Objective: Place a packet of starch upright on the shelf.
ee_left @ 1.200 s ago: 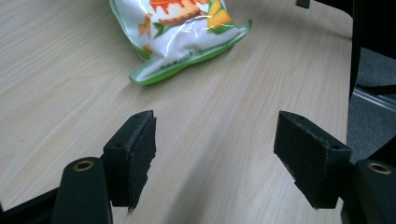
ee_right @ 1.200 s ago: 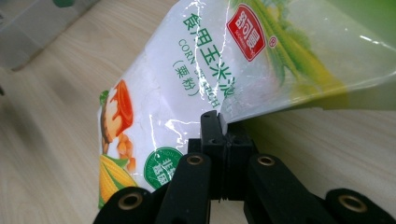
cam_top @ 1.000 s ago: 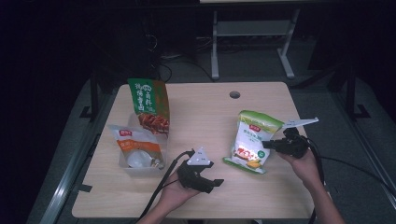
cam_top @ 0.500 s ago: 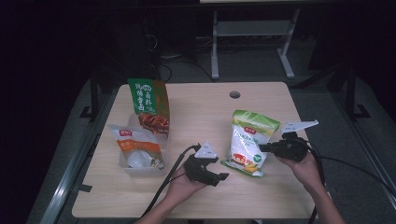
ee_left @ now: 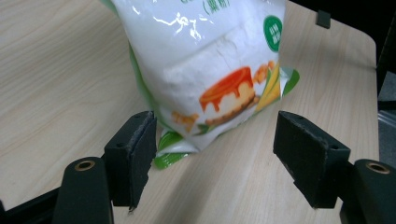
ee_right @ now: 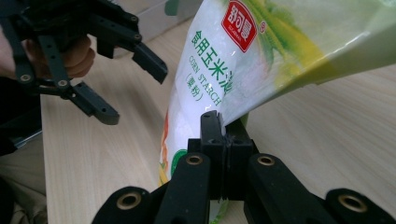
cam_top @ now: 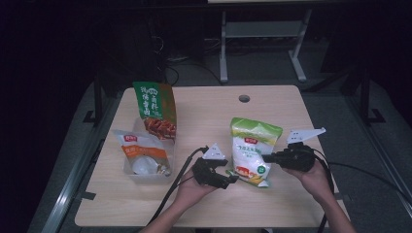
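Tray (cam_top: 127, 171) on bench (cam_top: 209, 109) containing two packets; right claw (ee_right: 223, 135) clamped on starch bag (cam_top: 252, 150), left claw (ee_left: 215, 161) wide open, empty.

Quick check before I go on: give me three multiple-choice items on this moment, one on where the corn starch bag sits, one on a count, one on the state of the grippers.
1. Where is the corn starch bag on the table?
A. in the clear tub
B. on the right half, between the two grippers
C. on the cable hole

2. How many bags are in or at the clear tub on the left?
A. none
B. two
C. four

3. How do the grippers stand?
A. both open
B. left gripper shut on the bag, right gripper open
C. left gripper open, right gripper shut on the bag

Answers: 1 B, the high view shows it with a gripper at either side. 2 B, the green bag and the white bag are there. 3 C, the left gripper view shows its jaws spread before the bag's bottom; the right gripper view shows its jaws pinching the bag's edge.
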